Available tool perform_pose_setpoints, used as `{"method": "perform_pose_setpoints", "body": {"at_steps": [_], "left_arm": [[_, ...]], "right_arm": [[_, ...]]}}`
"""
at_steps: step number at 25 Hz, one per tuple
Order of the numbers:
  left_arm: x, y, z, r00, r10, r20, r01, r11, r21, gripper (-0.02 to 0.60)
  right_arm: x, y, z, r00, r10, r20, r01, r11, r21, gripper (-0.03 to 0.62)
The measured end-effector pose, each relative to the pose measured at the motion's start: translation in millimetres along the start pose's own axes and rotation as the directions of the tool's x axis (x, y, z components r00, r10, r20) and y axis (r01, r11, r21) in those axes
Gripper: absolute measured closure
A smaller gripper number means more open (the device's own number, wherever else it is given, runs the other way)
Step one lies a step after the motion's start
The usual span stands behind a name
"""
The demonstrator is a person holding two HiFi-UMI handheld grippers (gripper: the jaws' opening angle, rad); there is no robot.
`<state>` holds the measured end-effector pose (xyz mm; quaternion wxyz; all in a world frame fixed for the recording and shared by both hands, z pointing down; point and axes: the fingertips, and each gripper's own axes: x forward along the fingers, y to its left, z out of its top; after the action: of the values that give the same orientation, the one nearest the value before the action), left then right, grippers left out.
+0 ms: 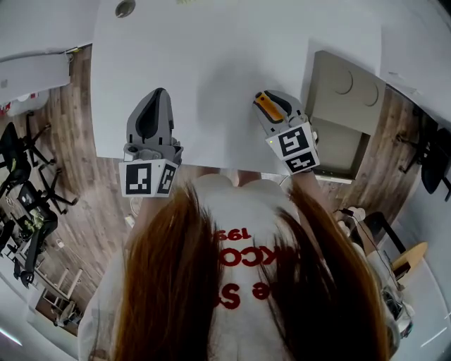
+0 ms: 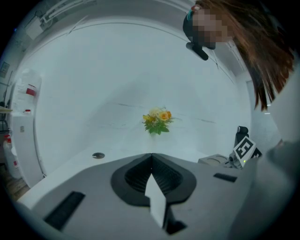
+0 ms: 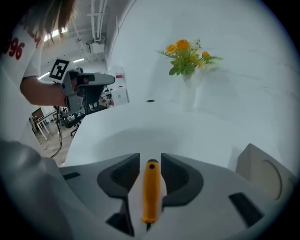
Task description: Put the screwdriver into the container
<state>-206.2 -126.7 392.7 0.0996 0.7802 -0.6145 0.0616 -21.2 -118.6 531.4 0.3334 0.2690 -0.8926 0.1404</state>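
Our right gripper (image 3: 150,160): jaws apart, orange-handled screwdriver (image 3: 151,192) between them, ungripped. Our left gripper (image 2: 151,155): jaws closed, empty.

I count two tools, my left tool (image 2: 151,155) and my right tool (image 3: 150,161). They carry two marker cubes, the left cube (image 1: 148,178) and the right cube (image 1: 296,147). There is one screwdriver (image 3: 151,192), one bench (image 1: 211,70) and one container (image 1: 345,113) with two round dents in its top. I see one vase (image 3: 187,96), one bunch of flowers (image 3: 187,56) and one round plug (image 1: 125,8). There are several chairs (image 1: 25,204), too tangled to count.
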Motion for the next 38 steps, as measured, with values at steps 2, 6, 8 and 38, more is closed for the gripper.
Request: {"method": "perform_pose_setpoints", "body": {"at_steps": [2,6,8,38], "left_arm": [[-1.4,-0.9,-2.0,1.000,0.000,-0.007,0.000,1.000,0.001,0.574],[-1.1,-0.3,-5.8,1.000,0.001,-0.015,-0.001,1.000,-0.006,0.574],[-1.6,0.0,-6.8,1.000,0.004,-0.017,-0.004,1.000,-0.007,0.574],[-1.2,2.3,-3.4,1.000,0.023,-0.016,-0.024,1.000,-0.008,0.574]], "right_arm": [[5.1,0.6,-8.2,1.000,0.000,-0.031,-0.001,1.000,-0.015,0.443],[12.8,-0.9,-18.5,0.998,-0.009,-0.069,0.007,1.000,-0.031,0.421],[15.5,-0.8,-20.3,0.997,-0.013,-0.080,0.010,0.999,-0.043,0.406],[20.4,1.2,-19.7,0.989,0.025,-0.144,-0.030,0.999,-0.032,0.465]]}}
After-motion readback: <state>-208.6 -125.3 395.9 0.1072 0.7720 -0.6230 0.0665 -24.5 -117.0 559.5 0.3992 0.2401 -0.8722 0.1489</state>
